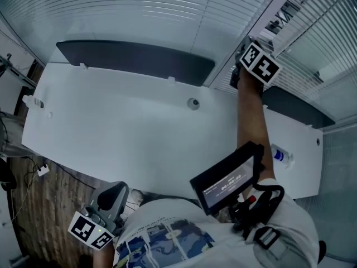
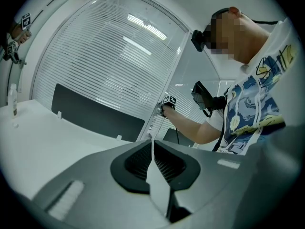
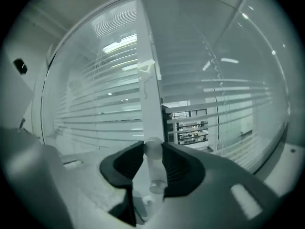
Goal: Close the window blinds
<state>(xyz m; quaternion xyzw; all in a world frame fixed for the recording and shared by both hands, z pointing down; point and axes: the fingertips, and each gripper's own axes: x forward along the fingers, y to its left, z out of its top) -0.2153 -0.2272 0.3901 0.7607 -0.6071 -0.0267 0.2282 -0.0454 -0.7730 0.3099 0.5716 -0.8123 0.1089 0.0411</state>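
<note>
White slatted blinds hang over the window, one panel [image 1: 139,10] on the left and another [image 1: 329,43] right of the white window post [image 1: 262,24]. My right gripper [image 1: 245,67] is raised against that post. In the right gripper view it [image 3: 153,149] is shut on a clear plastic blind wand [image 3: 154,173] that stands upright between the pads. The slats [image 3: 224,113] there lie partly open, and a building shows through them. My left gripper [image 1: 113,191] hangs low by the person's left hip, off the desk. Its jaws [image 2: 152,144] are shut and hold nothing.
A long white desk [image 1: 122,133] with a dark back panel [image 1: 134,60] stands between the person and the window. On it are a clear bottle [image 1: 281,156], a small bottle [image 1: 32,101] and a round grommet [image 1: 193,103]. A dark device [image 1: 228,178] hangs at the person's chest.
</note>
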